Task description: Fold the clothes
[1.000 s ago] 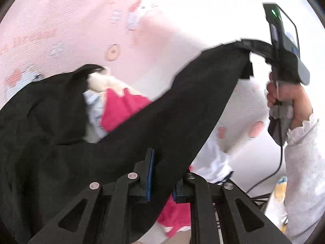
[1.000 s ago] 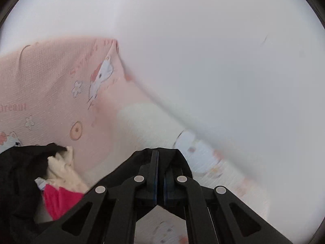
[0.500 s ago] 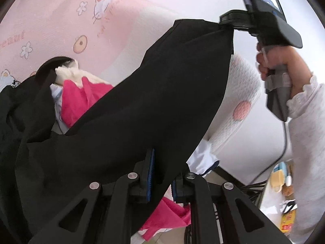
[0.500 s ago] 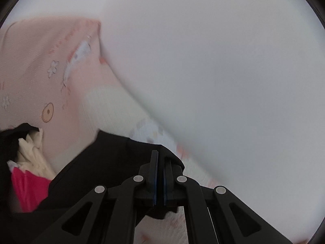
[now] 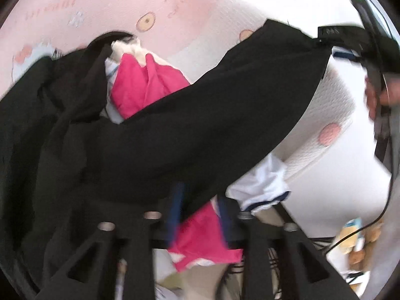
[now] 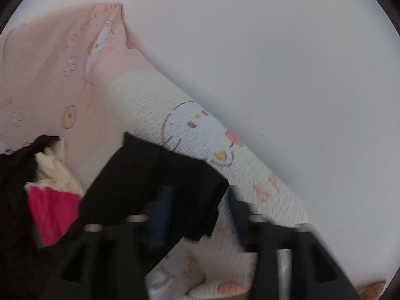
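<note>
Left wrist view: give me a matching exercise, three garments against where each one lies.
Things:
1. black garment
2. pink garment
3. white garment with dark trim

Places:
A. under the black cloth's right part, by the patterned bed sheet
B. in the pile behind the black cloth
C. stretched across the view, from the left gripper toward the right gripper

Pairs: 1-C, 2-B, 3-A

Each claw is matte black: the left claw (image 5: 200,210) and right claw (image 6: 197,210) carry blue pads, silver screws and triangular cut-outs. A black cable (image 5: 360,227) trails away.
</note>
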`<act>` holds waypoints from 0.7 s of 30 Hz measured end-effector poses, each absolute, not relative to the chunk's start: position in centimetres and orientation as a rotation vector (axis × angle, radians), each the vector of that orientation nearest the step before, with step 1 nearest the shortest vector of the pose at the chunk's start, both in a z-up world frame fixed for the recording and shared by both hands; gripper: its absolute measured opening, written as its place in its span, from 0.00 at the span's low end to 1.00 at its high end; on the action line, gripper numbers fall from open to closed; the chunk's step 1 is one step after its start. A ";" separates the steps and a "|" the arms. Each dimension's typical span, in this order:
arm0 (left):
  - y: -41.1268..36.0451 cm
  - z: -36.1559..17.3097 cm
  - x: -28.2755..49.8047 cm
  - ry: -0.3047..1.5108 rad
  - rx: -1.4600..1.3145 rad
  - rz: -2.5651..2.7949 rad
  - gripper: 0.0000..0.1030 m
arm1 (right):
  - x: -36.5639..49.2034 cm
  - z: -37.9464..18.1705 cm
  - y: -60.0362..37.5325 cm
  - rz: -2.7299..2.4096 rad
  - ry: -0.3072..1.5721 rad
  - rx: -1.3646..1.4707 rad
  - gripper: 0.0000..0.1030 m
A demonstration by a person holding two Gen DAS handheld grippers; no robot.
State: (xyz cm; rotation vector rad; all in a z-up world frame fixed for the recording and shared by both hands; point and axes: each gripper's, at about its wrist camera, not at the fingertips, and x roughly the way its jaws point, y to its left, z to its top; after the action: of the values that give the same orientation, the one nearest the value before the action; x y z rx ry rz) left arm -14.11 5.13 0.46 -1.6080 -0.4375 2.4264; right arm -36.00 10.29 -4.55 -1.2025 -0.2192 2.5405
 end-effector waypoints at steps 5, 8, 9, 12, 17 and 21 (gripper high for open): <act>3.9 1.4 -11.6 -0.653 -1.618 2.368 0.75 | -31.0 -3.3 8.8 2.595 -0.093 -1.214 0.67; 3.7 3.3 -9.7 -0.602 -1.596 2.444 0.75 | -28.4 -3.3 7.2 2.641 -0.025 -1.264 0.68; 3.7 4.1 -9.0 -0.588 -1.590 2.465 0.75 | -27.0 -3.4 6.8 2.649 -0.015 -1.283 0.68; 2.8 5.8 -7.3 -0.587 -1.561 2.524 0.75 | -23.1 -3.1 5.5 2.672 0.009 -1.290 0.68; -0.5 7.7 -3.8 -0.598 -1.505 2.689 0.75 | -18.2 -1.3 1.8 2.827 0.101 -1.210 0.68; -4.9 9.2 0.7 -0.766 -1.369 2.812 0.75 | -14.0 0.2 -1.8 2.936 0.129 -1.128 0.68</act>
State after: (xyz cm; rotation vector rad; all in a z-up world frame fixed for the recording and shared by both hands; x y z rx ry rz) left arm 0.72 -4.86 9.21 -1.3686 -0.7658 2.8117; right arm -14.05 -1.83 0.17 -1.1285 0.1286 2.9364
